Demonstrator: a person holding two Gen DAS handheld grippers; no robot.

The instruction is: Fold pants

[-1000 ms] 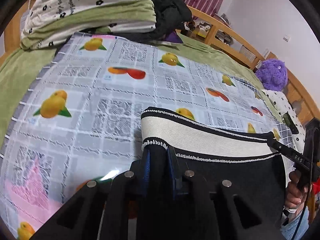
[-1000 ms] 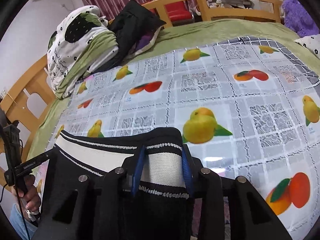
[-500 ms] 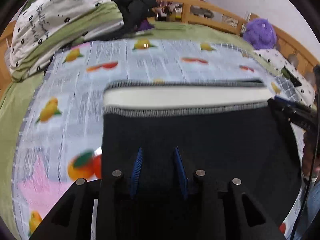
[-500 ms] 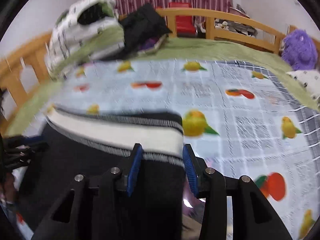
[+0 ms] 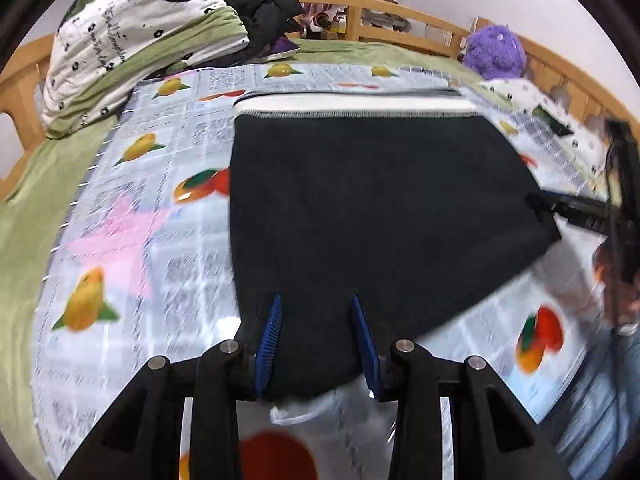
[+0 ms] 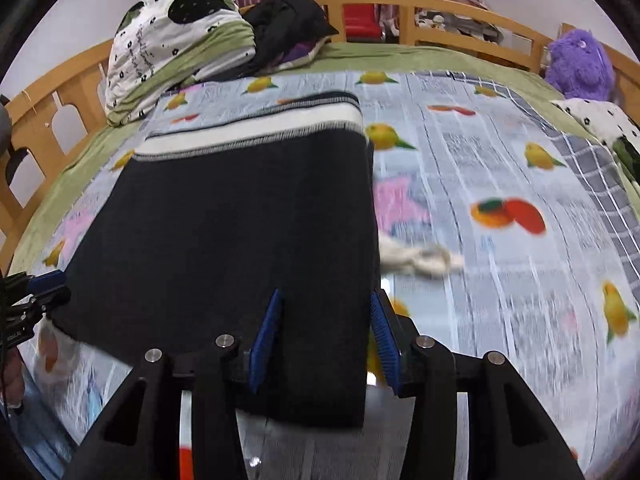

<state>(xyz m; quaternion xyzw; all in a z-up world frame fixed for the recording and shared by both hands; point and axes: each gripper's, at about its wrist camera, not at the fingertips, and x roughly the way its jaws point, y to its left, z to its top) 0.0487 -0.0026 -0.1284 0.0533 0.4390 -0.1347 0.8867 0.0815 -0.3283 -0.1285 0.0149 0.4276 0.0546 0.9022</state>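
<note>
we see the pants (image 5: 380,208) spread flat on the fruit-print cloth (image 5: 160,184) that covers the bed (image 5: 48,184), with the white-striped waistband (image 5: 352,106) at the far end, toward the wooden headboard rail (image 5: 400,12). from that waistband the dark fabric runs back to both grippers at the near edge.

the left gripper (image 5: 318,344) has its blue fingers (image 5: 270,332) parted, and the near left corner of the pants lies between them; the fingers stand apart from each other and do not pinch the cloth. the right gripper (image 6: 326,340) is likewise released, its blue fingers (image 6: 266,334) spread on either side of the near right corner of the pants (image 6: 240,240). in the right wrist view the right-hand finger sits just at the outer edge of the fabric. whether the fabric rests on the finger pads or lies just under them we cannot tell, since both views are blurred.

a pale drawstring (image 6: 420,260) lies on the cloth just beside the right edge of the pants, nearer the gripper than the waistband. beyond the waistband, a folded white and green quilt (image 5: 132,40) sits next to a black garment (image 5: 264,12) by the headboard rail, and a purple plush toy (image 5: 496,52) sits well off to the right of the waistband.
</note>
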